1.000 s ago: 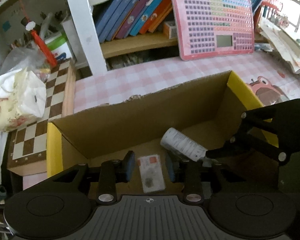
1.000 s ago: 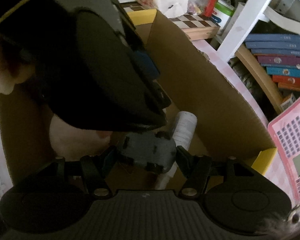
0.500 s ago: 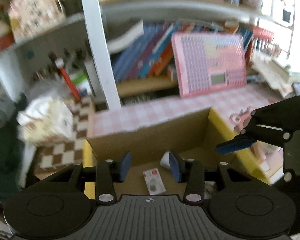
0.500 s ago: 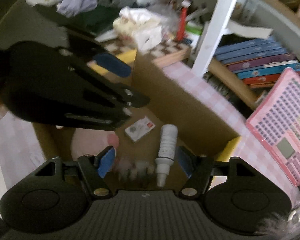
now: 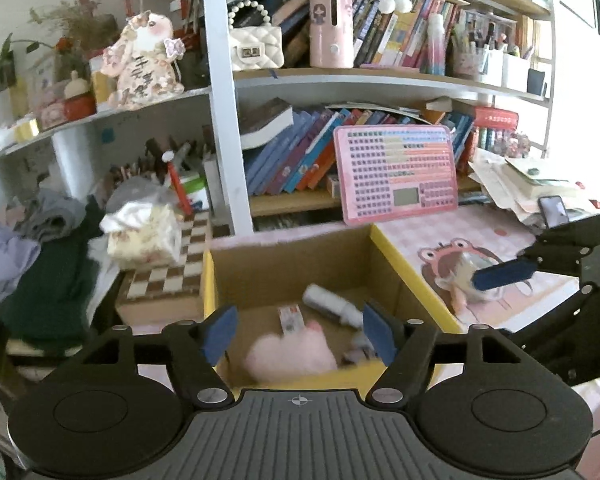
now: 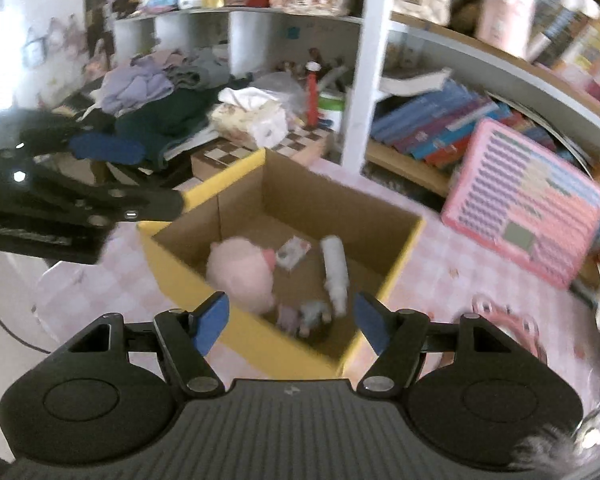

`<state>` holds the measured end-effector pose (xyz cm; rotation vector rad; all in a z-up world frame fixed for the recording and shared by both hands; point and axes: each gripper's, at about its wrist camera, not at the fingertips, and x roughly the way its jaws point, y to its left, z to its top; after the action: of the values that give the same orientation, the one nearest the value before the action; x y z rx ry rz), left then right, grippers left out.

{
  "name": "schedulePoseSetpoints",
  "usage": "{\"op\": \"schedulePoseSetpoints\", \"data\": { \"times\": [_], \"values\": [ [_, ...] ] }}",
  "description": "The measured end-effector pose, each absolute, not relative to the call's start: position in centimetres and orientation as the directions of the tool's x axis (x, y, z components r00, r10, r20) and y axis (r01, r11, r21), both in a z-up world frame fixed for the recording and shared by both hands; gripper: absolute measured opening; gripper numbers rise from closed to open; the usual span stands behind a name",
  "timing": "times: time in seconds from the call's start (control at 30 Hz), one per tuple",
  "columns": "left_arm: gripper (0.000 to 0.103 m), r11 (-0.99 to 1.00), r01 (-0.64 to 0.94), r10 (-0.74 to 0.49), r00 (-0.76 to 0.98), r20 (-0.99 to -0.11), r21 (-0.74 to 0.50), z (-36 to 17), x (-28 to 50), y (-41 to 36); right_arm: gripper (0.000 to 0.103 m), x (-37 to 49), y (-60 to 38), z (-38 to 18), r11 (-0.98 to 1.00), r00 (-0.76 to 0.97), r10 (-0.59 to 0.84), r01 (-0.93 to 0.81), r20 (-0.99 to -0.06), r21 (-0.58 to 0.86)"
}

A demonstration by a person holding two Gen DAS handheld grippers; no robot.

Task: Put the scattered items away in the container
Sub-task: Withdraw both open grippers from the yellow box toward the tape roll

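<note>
Yellow-rimmed brown box [image 6: 396, 256]; pink plush [image 6: 240, 272]; white bottle [image 6: 335, 268]; pink-checked tablecloth [image 6: 440, 256]; brown-cream chessboard [image 5: 168, 272].

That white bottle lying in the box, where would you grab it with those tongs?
Probably across the middle of the white bottle, coming straight down from above. It lies flat on the floor of the cardboard box, whose tall walls block any sideways approach. The tongs should straddle its round body crosswise; the pink plush sits clear of it.

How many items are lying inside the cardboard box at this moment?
4, possibly more: a pink plush at the left, a small card packet mid-floor, a white bottle to the right, and small blurred figures by the near wall, which may hide others.
</note>
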<state>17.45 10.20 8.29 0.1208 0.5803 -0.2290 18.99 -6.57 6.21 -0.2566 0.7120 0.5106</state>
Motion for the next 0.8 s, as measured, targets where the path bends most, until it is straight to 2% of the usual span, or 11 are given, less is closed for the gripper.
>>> {"op": "schedulePoseSetpoints", "data": {
  "times": [0.27, 0.4, 0.8],
  "values": [
    [0.078, 0.981, 0.190, -0.174, 0.794, -0.583, -0.034, 5.8, 11.6, 10.7, 0.068, 13.0, -8.7, 3.3, 0.923, 0.661, 0.275, -0.384, -0.698, 0.000],
    [0.083, 0.985, 0.172, -0.151, 0.780, -0.607, -0.024, 4.2, 9.1, 10.5, 0.068, 10.3, -9.0, 2.2, 0.950, 0.687, 0.235, -0.311, -0.687, 0.014],
    [0.086, 0.981, 0.193, -0.147, 0.748, -0.647, 0.000, 1.7, 4.9, 9.6, 0.068, 5.5, -9.0, -0.6, 0.980, 0.683, 0.147, -0.199, -0.716, 0.011]
  ]
}}
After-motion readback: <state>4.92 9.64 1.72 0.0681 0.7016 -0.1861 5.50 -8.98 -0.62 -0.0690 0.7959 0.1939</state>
